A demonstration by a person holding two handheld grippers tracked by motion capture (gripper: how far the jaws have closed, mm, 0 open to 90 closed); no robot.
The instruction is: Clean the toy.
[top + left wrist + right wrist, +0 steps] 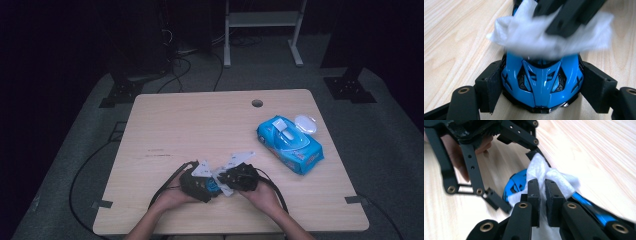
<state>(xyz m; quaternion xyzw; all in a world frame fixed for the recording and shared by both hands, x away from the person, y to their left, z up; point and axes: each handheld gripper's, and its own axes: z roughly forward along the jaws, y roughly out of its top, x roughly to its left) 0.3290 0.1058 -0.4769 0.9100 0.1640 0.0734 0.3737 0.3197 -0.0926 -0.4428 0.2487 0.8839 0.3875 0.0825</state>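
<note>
So your left claw [541, 82] clamps the blue car [541, 80] near the tabletop's front edge; your right claw [542, 192], pinching the wipe [559, 178], sits right over it.

White wipe [549, 37] blurs and hides the blue toy car's [541, 82] far end; pack [290, 144] print unreadable.

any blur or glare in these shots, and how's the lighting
High view: dim, dark room around the lit table. Left gripper view: the white wipe is smeared by motion blur, while the blue toy car is sharp with small glare spots. Right gripper view: bright, wipe sharp near the right gripper, lower right corner blurred.
</note>
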